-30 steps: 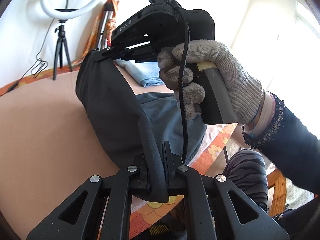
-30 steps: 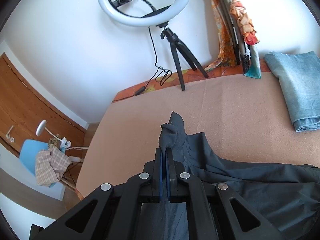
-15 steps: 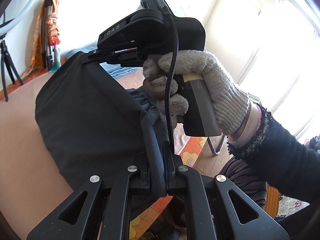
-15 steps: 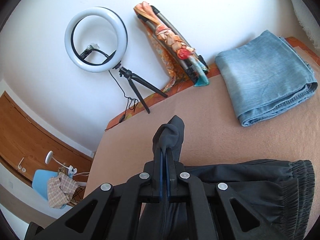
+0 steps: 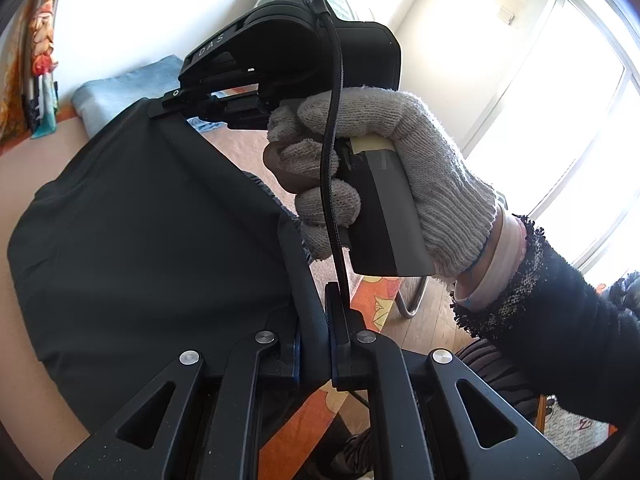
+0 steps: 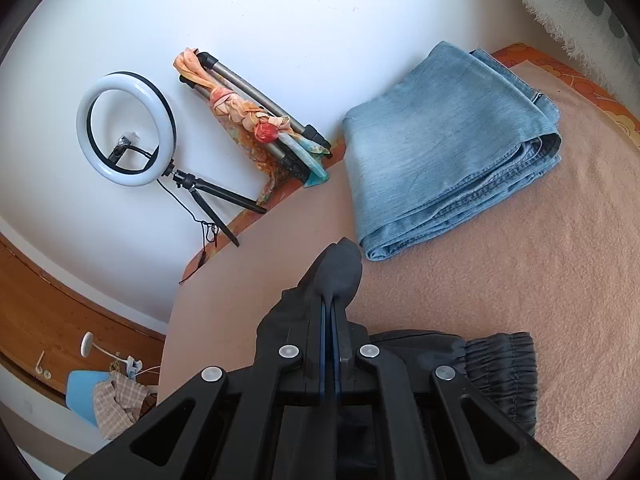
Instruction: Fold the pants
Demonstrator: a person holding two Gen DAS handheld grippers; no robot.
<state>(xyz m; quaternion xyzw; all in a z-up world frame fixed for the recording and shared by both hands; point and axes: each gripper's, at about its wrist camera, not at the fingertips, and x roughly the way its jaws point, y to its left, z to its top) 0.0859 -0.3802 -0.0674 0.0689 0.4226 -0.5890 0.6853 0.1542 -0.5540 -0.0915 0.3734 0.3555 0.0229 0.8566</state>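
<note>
The dark grey pants [image 5: 140, 240] hang stretched between my two grippers above the beige blanket [image 6: 520, 264]. My left gripper [image 5: 316, 320] is shut on a fold of the pants' edge. My right gripper [image 6: 331, 300] is shut on a bunched end of the pants [image 6: 340, 272]; it also shows in the left wrist view [image 5: 168, 106], held by a gloved hand [image 5: 380, 160]. The elastic waistband [image 6: 500, 360] lies on the blanket at the lower right of the right wrist view.
Folded blue jeans [image 6: 448, 140] lie on the blanket near the wall. A ring light on a tripod [image 6: 128, 136] and a folded tripod wrapped in a scarf [image 6: 248, 116] stand against the white wall. The bed edge and wooden floor [image 5: 432, 312] are to the right.
Both grippers have swung with the pants towards the jeans side of the bed. The cloth is now spread wider between them, and the waistband has come into fuller view on the blanket.
</note>
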